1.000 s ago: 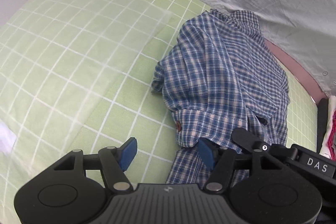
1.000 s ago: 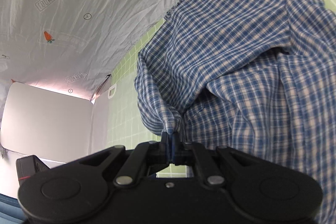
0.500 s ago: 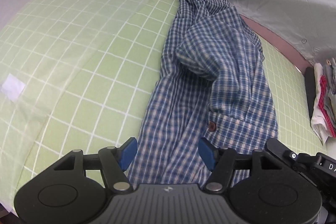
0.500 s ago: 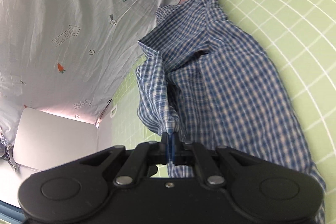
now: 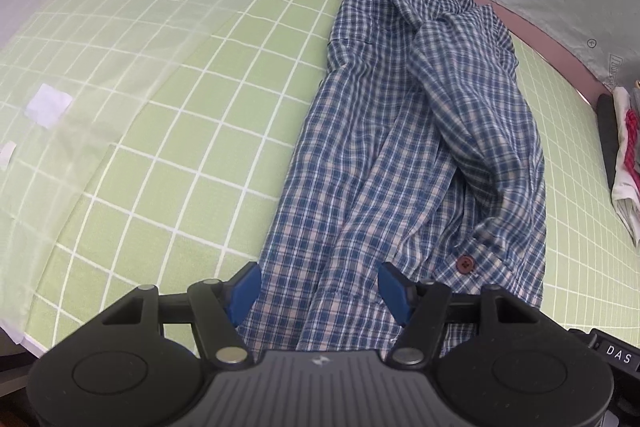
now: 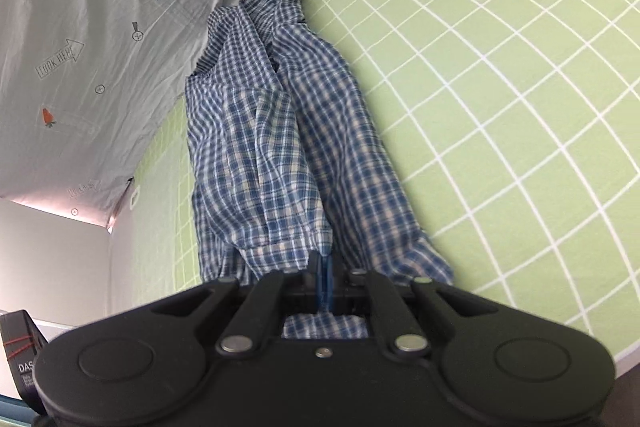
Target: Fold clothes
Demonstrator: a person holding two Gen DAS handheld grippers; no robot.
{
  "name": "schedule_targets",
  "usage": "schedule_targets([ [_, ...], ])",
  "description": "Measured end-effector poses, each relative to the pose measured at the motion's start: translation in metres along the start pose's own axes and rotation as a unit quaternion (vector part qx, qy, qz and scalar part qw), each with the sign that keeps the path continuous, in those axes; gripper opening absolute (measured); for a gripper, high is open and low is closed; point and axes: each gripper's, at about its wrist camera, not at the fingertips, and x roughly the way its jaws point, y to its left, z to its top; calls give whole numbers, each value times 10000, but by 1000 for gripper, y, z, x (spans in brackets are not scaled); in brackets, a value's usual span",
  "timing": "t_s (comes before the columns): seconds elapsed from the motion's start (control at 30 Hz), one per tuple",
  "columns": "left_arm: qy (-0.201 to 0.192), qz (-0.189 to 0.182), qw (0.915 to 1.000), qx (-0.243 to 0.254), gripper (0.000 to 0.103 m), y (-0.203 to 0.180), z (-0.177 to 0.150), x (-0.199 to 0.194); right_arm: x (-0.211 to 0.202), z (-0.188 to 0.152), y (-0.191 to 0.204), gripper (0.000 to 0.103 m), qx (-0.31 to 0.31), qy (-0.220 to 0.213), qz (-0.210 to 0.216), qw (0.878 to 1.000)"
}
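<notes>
A blue-and-white checked shirt (image 5: 404, 131) lies stretched out and rumpled on the green gridded mat (image 5: 168, 131). A sleeve with a brown cuff button (image 5: 465, 263) is draped over its right side. My left gripper (image 5: 320, 287) hangs open just above the shirt's near end, its blue pads apart and no cloth pinched. In the right wrist view the shirt (image 6: 276, 155) runs away from me in a long strip. My right gripper (image 6: 322, 277) is shut on the shirt's near hem, which bunches at the blue pads.
A grey sheet with carrot prints (image 6: 80, 27) borders the mat's far side. A translucent plastic sheet (image 5: 100, 47) covers the mat's left part. A pile of other clothes (image 5: 626, 163) lies at the right edge. Bare mat (image 6: 500, 107) lies right of the shirt.
The shirt, bunched in a heap before, now lies pulled out long and flatter. Both grippers have moved back toward the near end, the right one dragging the hem along.
</notes>
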Motion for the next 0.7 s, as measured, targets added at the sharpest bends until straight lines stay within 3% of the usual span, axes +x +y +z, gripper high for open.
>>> schedule_targets([
  [0.13,37,129,9999,-31,65,6,-6,2,4,-6,-4,3,-398,155,-385,9983],
  [0.23,22,202,9997,-97,66,12,-8,0,6,-8,-3,3,-503,165,-422,9977],
  [0.33,-14,273,9995,-161,66,17,-8,-3,7,-7,-3,16,-316,81,-263,9991],
  [0.37,-29,293,9994,-179,66,18,-9,-5,6,-6,-3,31,-227,4,-244,9994],
  [0.4,-49,312,9993,-185,66,20,-10,-6,5,-6,-1,37,-183,-91,-240,9995],
  [0.43,-70,333,9993,-184,66,21,-11,-8,2,-6,4,37,-268,-232,-291,9989],
  [0.53,-105,395,9990,-194,66,24,-12,-11,-8,-7,29,46,-941,-737,-608,9910],
  [0.6,-71,419,9989,-200,66,27,-13,-10,-9,-8,47,47,-1360,-1003,-731,9829],
  [0.7,-46,456,9988,-163,66,28,-14,-9,0,-14,71,47,-1879,-1043,-725,9740],
])
